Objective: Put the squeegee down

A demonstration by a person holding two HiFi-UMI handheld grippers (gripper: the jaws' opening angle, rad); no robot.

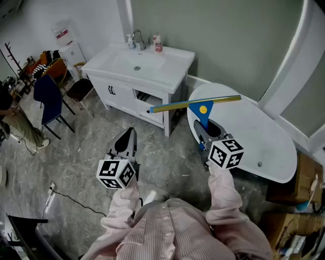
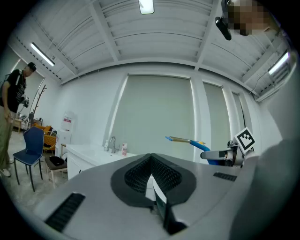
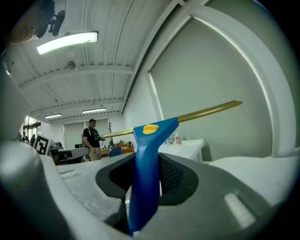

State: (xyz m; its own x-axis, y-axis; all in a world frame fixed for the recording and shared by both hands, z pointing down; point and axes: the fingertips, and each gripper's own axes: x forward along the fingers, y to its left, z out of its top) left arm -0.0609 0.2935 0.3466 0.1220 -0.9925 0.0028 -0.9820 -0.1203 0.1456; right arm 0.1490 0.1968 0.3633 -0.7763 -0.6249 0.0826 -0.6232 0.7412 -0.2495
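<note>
One squeegee point(image 1: 203, 109), which we judge light, stiff and blade-heavy, sits clamped by its blue handle in our right hand-held gripper point(image 1: 207, 129), blade crosswise just ahead of the jaws; our left hand-held gripper point(image 1: 130, 133) is closed together, empty.

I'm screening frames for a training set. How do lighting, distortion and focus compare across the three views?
Head view: soft even light, sharp, little distortion. Left gripper view: heavy fisheye with dark corners, glare from the white ceiling lamp, a mosaic patch top right. Right gripper view: same fisheye, bright ceiling tube light; the blue-handled, gold-barred squeegee looms large near the lens.
</note>
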